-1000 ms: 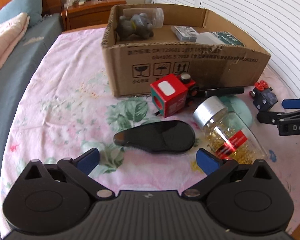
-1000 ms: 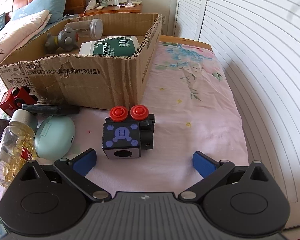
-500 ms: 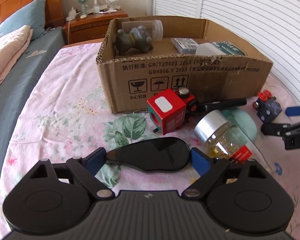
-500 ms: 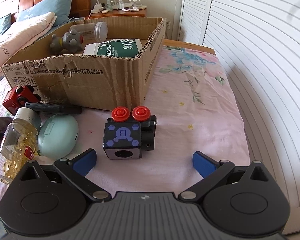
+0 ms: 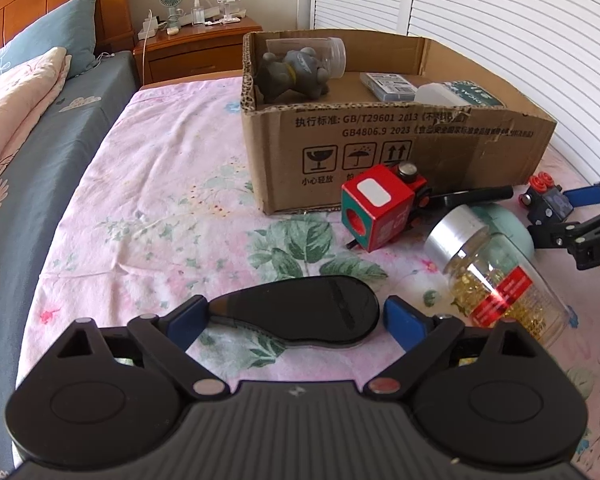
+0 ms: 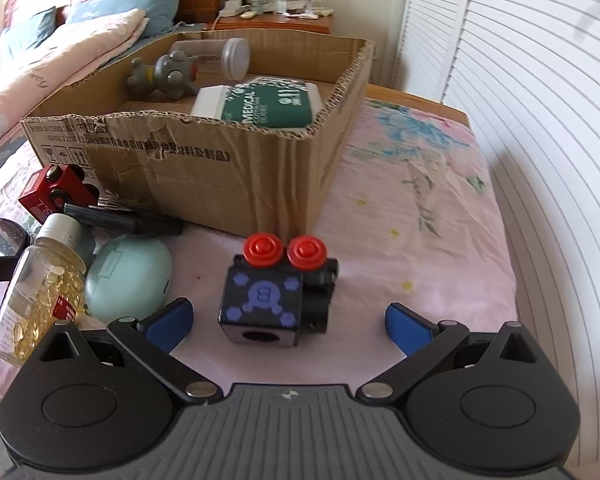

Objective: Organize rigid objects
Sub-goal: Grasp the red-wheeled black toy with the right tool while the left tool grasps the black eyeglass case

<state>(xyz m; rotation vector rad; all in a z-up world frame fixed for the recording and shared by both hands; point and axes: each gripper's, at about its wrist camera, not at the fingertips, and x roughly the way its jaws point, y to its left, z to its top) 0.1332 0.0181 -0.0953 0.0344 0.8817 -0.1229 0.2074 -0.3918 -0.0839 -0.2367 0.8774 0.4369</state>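
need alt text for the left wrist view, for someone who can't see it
The left gripper sits low over a flowered bedsheet, its blue-tipped jaws opening around a flat black oval case. Beyond lie a red toy cube, a jar of yellow capsules on its side, and an open cardboard box holding a grey toy.

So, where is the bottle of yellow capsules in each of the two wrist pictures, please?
Left wrist view: the capsule bottle lies on its side at the right, silver cap toward the cardboard box, beside the mint case.
Right wrist view: the same bottle is at the far left edge, cap pointing away, the mint case to its right.
Shared landmark: the cardboard box behind it in both.
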